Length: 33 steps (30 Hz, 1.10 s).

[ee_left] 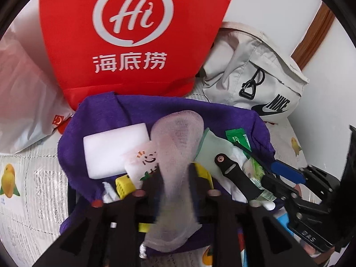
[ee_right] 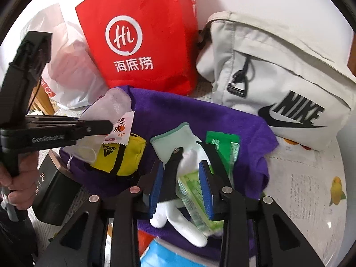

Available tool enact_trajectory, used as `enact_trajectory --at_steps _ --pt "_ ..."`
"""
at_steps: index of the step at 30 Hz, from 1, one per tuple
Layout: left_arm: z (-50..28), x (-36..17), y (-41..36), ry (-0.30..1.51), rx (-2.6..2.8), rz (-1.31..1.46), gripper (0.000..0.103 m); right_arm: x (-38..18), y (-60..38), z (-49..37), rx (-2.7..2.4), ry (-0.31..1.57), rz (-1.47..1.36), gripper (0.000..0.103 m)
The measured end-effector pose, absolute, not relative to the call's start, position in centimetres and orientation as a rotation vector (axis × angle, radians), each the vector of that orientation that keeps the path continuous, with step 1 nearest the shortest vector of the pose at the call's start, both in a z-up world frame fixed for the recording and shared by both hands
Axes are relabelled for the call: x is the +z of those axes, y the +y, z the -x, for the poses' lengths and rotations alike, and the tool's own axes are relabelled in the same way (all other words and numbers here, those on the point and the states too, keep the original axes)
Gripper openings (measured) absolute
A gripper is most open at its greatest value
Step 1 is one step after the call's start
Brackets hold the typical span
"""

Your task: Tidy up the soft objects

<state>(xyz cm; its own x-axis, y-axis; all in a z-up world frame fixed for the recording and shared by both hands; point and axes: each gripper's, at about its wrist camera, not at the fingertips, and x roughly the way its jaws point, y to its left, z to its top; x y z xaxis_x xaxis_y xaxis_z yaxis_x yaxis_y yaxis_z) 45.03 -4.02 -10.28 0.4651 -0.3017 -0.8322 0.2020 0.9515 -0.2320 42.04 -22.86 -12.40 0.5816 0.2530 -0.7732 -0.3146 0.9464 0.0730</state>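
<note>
A purple cloth (ee_left: 155, 109) (ee_right: 178, 111) lies spread under a pile of small things. My left gripper (ee_left: 175, 175) is shut on a translucent pale pink insole (ee_left: 178, 138) and holds it over the cloth; it also shows in the right wrist view (ee_right: 111, 106). My right gripper (ee_right: 181, 184) is open above a white glove (ee_right: 191, 155) and a green tissue pack (ee_right: 193, 191). On the cloth lie a white sponge block (ee_left: 115, 149), a yellow Adidas pouch (ee_right: 124, 155), a snack sachet (ee_right: 121, 129) and a green packet (ee_right: 222, 144).
A red Haidilao bag (ee_left: 133, 40) (ee_right: 142, 40) stands behind the cloth. A beige Nike bag (ee_left: 262, 71) (ee_right: 278, 71) lies to the right, a white plastic bag (ee_left: 20, 102) (ee_right: 71, 66) to the left. The tablecloth (ee_left: 29, 178) (ee_right: 311, 178) has fruit prints.
</note>
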Motion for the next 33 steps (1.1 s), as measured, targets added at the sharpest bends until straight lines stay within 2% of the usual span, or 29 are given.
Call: enact_trajectory --at_steps 2,3,4,6,19,21,25,28,33 --pt "-44.9 -10.4 -4.5 1.043 -0.311 0.086 0.031 -12.2 -23.3 -41.5 0.323 0.891 0.069 0.034" --pt "-44.9 -10.3 -4.7 1.046 -0.314 0.088 0.041 -12.1 -23.5 -41.2 0.320 0.891 0.066 0.034" --pt "-44.8 -10.2 -4.9 1.045 -0.317 0.094 0.059 -12.1 -23.6 -40.9 0.315 0.890 0.063 0.034" --pt "-44.4 -9.6 -5.0 1.017 -0.309 0.104 0.081 -12.0 -24.0 -40.4 0.309 0.894 0.057 0.034" --pt "-40.7 -5.7 -4.4 0.962 -0.253 0.052 0.085 -10.7 -24.8 -36.3 0.291 0.887 0.031 0.036" --pt "-39.3 -5.3 -4.1 0.959 -0.232 0.035 0.085 -10.2 -24.8 -35.3 0.285 0.882 0.029 0.044" --pt "-36.5 -4.4 -3.4 0.961 -0.202 0.029 0.085 -8.9 -24.8 -32.9 0.269 0.861 0.035 0.052" --pt "-33.7 -3.7 -2.3 0.952 -0.171 0.042 0.085 -7.7 -24.5 -30.8 0.257 0.846 0.037 0.062" --pt "-28.8 -2.5 -1.4 0.940 -0.126 0.028 0.093 -5.9 -24.0 -26.9 0.255 0.807 0.027 0.078"
